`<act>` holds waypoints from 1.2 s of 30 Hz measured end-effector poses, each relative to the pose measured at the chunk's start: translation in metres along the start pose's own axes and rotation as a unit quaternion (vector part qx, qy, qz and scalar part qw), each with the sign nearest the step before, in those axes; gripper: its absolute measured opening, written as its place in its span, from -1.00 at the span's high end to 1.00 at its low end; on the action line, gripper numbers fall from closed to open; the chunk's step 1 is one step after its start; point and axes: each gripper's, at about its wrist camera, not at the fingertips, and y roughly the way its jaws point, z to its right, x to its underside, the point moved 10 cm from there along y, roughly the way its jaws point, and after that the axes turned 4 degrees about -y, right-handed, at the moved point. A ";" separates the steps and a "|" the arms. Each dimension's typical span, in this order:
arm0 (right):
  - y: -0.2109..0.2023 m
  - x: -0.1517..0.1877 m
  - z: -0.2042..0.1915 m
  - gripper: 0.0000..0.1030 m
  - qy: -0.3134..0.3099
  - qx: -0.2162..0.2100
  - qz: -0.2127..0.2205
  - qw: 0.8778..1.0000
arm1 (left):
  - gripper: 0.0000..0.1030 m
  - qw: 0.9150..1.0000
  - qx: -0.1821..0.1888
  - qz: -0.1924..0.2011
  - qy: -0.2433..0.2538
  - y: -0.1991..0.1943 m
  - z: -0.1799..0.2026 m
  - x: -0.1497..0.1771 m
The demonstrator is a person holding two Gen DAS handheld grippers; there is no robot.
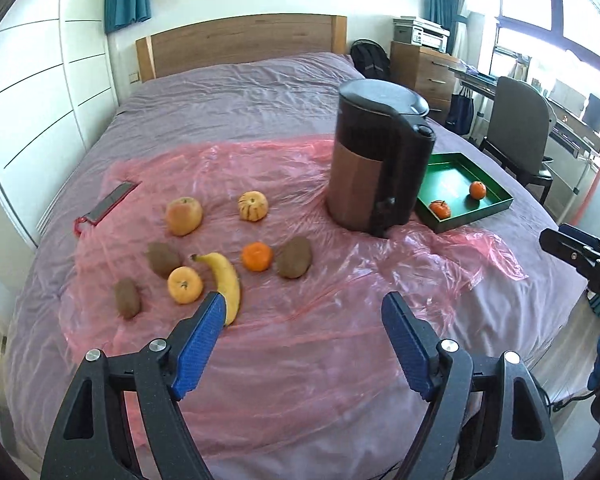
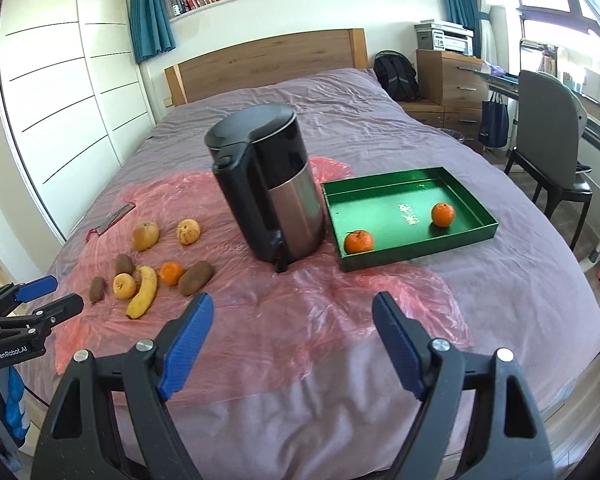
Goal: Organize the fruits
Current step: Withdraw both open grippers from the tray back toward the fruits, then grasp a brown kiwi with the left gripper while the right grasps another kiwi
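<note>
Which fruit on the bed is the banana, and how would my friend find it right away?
Start at the tall black kettle standing on the pink plastic sheet on the bed. Look to its left, at the loose cluster of fruit, then at the cluster's near edge. The banana is the only long, curved, yellow one; its neighbours are round orange or yellow fruits and fuzzy brown kiwis.

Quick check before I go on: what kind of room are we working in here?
A bedroom, apparently doubling as a study. The fruit lies on a bed with a wooden headboard; a wardrobe stands on one side, and a desk chair and a printer on the other.
</note>
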 end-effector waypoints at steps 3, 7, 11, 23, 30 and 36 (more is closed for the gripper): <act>-0.006 -0.002 -0.024 -1.00 -0.013 -0.017 0.002 1.000 | -0.47 0.999 -0.016 0.003 -0.028 -0.010 -0.037 0.011; -0.008 -0.004 -0.052 -1.00 -0.028 -0.041 0.004 0.999 | -0.47 0.997 -0.046 0.007 -0.063 -0.019 -0.085 0.024; 0.001 -0.002 -0.073 -1.00 -0.038 -0.064 -0.001 0.997 | -0.47 0.993 -0.075 -0.006 -0.093 -0.019 -0.125 0.042; 0.063 0.015 -0.125 -1.00 -0.066 -0.098 -0.050 0.992 | -0.47 0.984 -0.097 -0.028 -0.148 0.007 -0.186 0.059; 0.117 0.022 -0.145 -1.00 -0.078 -0.094 -0.083 0.989 | -0.46 0.978 -0.097 -0.046 -0.181 0.054 -0.226 0.054; 0.166 0.030 -0.163 -1.00 -0.086 -0.092 -0.111 0.986 | -0.39 0.973 -0.098 -0.066 -0.198 0.108 -0.249 0.051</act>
